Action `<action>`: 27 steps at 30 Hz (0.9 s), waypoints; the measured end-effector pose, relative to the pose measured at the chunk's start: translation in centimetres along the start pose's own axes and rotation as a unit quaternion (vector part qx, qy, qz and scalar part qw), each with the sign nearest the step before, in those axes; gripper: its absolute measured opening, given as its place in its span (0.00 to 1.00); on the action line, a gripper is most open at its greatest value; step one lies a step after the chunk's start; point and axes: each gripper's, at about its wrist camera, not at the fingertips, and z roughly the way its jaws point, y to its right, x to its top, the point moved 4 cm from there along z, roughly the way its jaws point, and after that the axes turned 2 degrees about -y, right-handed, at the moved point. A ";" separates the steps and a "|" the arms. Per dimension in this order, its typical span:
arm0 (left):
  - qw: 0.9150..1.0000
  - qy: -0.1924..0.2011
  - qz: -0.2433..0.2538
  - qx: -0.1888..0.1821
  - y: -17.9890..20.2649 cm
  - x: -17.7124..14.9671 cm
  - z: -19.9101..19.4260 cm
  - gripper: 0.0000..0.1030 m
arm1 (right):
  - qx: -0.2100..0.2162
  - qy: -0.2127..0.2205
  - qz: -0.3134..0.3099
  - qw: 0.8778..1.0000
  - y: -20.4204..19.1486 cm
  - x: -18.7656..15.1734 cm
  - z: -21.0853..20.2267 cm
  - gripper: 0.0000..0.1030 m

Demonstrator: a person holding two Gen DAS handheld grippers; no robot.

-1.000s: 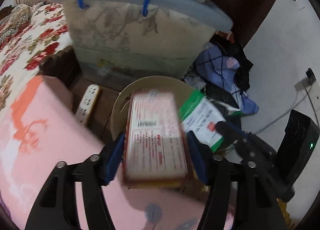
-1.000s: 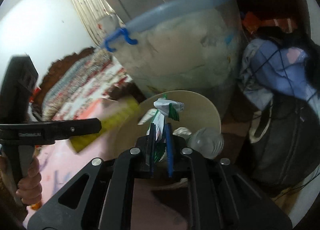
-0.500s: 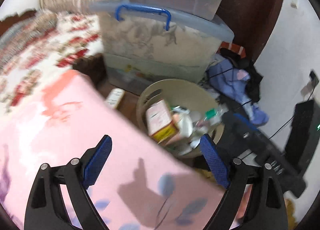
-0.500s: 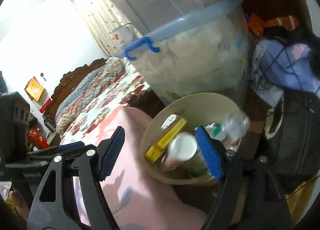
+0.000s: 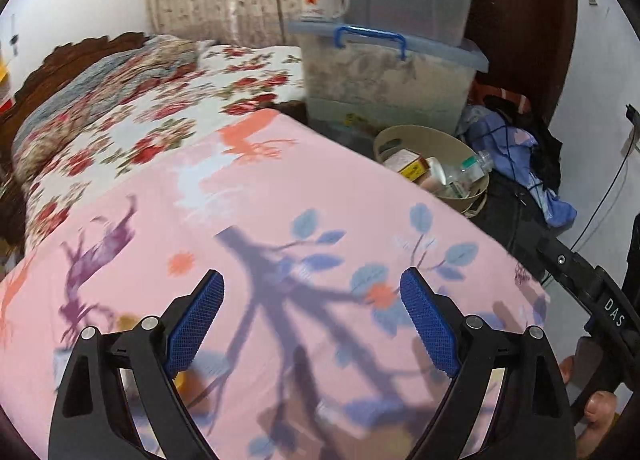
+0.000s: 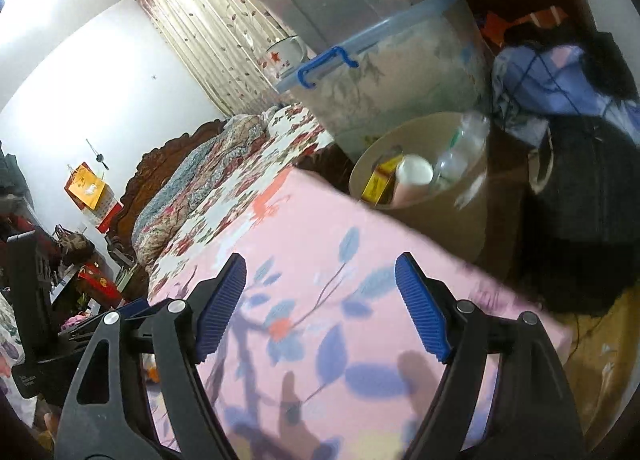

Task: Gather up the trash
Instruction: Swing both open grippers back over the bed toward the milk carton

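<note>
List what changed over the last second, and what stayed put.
Both grippers let go: the left gripper dropped its red carton and the right gripper its green-white wrapper into the beige bin. Both then opened and pulled back over the pink sheet. Bin and storage tubs stayed put.

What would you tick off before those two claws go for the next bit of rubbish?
1. Left gripper jaws wide apart, nothing between them: ok.
2. Right gripper jaws wide apart, nothing between them: ok.
3. Beige bin upright beside the bed, within view: ok.
4. Trash inside the bin: yellow box, white cup, clear bottle: ok.
5. Next piece to pick on the pink sheet: cannot tell, the picture is blurred and none is plain.
</note>
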 end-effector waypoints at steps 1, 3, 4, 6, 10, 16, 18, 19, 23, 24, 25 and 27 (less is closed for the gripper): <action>1.000 0.003 -0.004 0.002 -0.6 -0.5 -0.6 0.83 | 0.000 -0.003 -0.002 1.000 -0.5 -0.4 -0.2 0.75; 1.000 0.011 -0.016 0.007 -2.0 -1.7 -2.2 0.83 | -0.001 -0.009 -0.008 1.000 -1.5 -1.4 -0.6 0.75; 1.000 0.013 -0.020 0.007 -2.4 -2.1 -2.7 0.83 | -0.001 -0.014 -0.012 1.000 -2.2 -1.8 -0.8 0.75; 0.999 0.017 -0.031 0.010 -3.7 -3.2 -4.0 0.83 | 0.000 -0.018 -0.017 1.000 -3.1 -2.4 -1.1 0.76; 0.998 0.025 -0.052 0.016 -6.0 -4.7 -5.9 0.84 | 0.002 -0.024 -0.028 0.999 -5.5 -3.7 -1.9 0.79; 0.996 0.040 -0.072 0.035 -8.6 -6.5 -8.1 0.84 | 0.008 -0.034 -0.037 0.999 -8.1 -5.2 -2.4 0.82; 0.995 0.046 -0.080 0.042 -9.6 -7.1 -8.9 0.84 | 0.009 -0.038 -0.038 0.999 -8.9 -5.7 -2.6 0.83; 0.994 0.048 -0.083 0.044 -9.9 -7.4 -9.2 0.84 | 0.009 -0.040 -0.040 0.998 -9.3 -6.0 -2.6 0.84; 0.993 0.052 -0.090 0.054 -11.3 -8.4 -10.0 0.85 | 0.011 -0.044 -0.049 0.998 -10.7 -6.7 -3.0 0.85; 0.993 0.053 -0.092 0.055 -11.6 -8.6 -10.2 0.86 | 0.011 -0.046 -0.052 0.998 -11.1 -7.0 -3.0 0.86; 0.993 0.054 -0.094 0.056 -11.8 -8.7 -10.2 0.87 | 0.012 -0.047 -0.053 0.997 -11.3 -7.1 -3.1 0.86; 0.992 0.058 -0.098 0.059 -12.3 -9.1 -10.6 0.89 | 0.013 -0.050 -0.058 0.997 -11.9 -7.4 -3.1 0.86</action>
